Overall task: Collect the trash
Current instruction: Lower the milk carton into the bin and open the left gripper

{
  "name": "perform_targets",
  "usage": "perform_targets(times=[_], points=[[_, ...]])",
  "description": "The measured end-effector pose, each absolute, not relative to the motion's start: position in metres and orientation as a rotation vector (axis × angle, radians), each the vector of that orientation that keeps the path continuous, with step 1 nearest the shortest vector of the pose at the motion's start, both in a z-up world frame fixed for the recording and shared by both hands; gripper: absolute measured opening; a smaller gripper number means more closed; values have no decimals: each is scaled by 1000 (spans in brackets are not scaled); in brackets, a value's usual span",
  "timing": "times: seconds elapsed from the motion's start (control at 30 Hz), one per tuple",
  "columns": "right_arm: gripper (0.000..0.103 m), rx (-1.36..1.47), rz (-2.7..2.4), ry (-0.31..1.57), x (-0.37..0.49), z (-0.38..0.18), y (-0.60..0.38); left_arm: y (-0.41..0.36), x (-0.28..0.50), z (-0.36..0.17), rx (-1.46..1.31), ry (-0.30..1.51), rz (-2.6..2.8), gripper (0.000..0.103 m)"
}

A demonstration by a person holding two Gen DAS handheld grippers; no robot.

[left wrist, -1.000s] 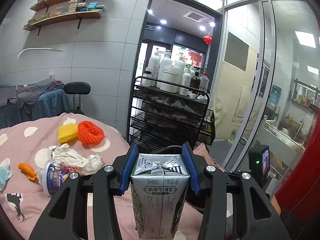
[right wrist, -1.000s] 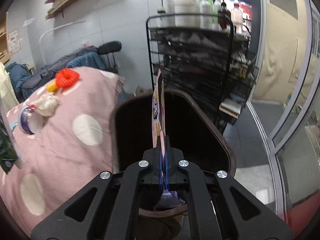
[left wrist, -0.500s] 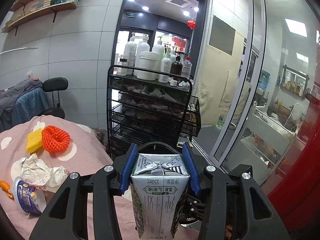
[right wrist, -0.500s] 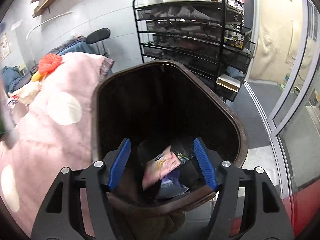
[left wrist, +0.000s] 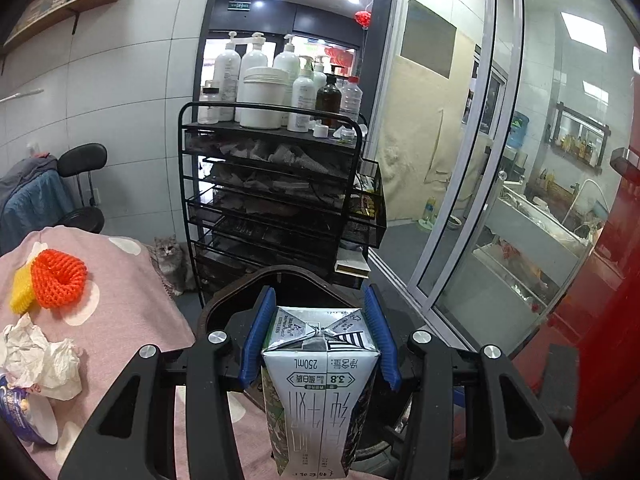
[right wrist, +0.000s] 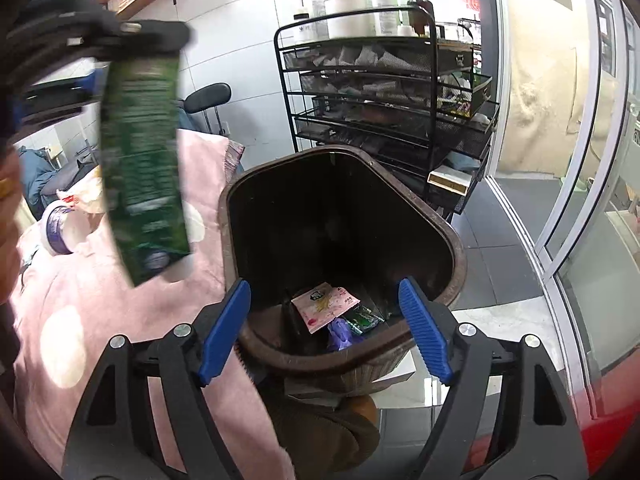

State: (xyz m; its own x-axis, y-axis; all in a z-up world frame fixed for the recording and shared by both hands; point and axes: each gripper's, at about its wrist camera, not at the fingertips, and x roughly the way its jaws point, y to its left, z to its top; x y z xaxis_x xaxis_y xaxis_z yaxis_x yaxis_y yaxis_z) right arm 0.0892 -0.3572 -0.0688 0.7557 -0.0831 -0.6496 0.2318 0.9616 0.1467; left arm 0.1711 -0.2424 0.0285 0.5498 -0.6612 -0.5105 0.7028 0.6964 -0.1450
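Background, non-task items
Black wire rack [left wrist: 276, 200] topped with white pump bottles [left wrist: 256, 80]; grey cat [left wrist: 170, 260] on floor beside it; wall shelf [left wrist: 68, 4]; office chair [left wrist: 82, 184].

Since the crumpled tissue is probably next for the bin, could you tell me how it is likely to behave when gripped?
The crumpled tissue looks loosely wadded, so it will probably squash flat between the pads. It likely weighs almost nothing. A loose flap may trail or snag the yogurt cup beside it.

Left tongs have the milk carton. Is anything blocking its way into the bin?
Nothing visible. The milk carton hangs beside the bin, whose mouth is open; the right tongs are open over its near rim.
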Motion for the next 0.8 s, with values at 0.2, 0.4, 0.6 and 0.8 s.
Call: perform_targets(times=[0.2, 0.4, 0.6, 0.8], points=[[78, 194, -168, 679, 77, -62, -349, -259, 173, 21, 100, 590, -826, 46], [78, 177, -148, 685, 65, -63, -339, -270, 182, 14, 99, 626, -835, 46], [78, 177, -142, 697, 60, -65, -335, -279, 189, 4, 97, 670, -837, 46], [78, 173, -138, 701, 59, -65, -331, -286, 198, -10, 121, 766, -821, 46]])
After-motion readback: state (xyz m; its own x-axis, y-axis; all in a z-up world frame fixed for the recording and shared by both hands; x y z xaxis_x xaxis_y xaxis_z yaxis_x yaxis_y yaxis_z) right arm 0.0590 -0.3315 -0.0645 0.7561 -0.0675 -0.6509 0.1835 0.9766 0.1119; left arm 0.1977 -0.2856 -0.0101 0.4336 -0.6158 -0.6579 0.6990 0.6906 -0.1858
